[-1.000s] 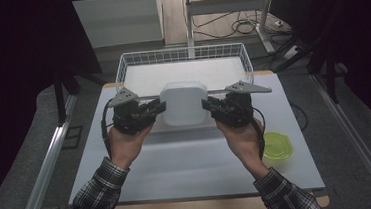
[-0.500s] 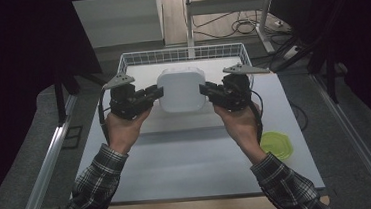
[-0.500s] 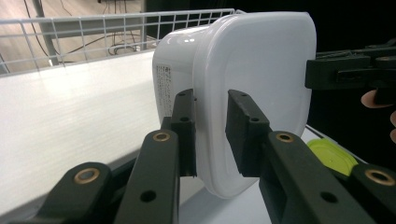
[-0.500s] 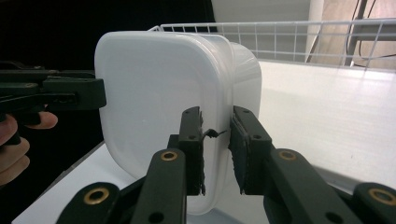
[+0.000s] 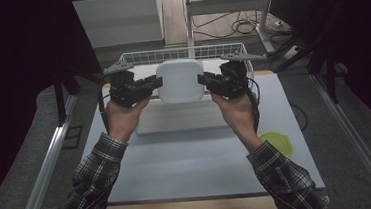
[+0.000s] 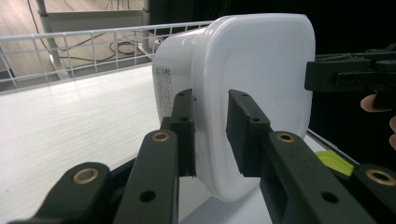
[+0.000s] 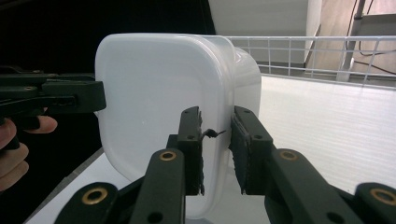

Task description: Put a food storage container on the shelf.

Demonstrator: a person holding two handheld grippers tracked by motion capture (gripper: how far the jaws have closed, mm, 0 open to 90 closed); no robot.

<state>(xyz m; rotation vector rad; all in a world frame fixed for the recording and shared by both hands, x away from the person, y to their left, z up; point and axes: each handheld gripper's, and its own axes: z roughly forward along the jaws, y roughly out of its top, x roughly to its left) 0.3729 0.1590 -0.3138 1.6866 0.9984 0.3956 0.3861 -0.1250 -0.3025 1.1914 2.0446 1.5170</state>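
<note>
Container (image 5: 180, 80) underside hidden, wire basket (image 5: 134, 58) behind

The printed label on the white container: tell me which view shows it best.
The left gripper view: the label faces that camera on the white container's side wall, though too small to read. The high view gives the container's top, the right gripper view its opposite side.

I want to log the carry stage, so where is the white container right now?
In the high view the white container hangs mid-table between the left gripper and the right gripper, each clamped on one rim, just before the wire basket.
</note>
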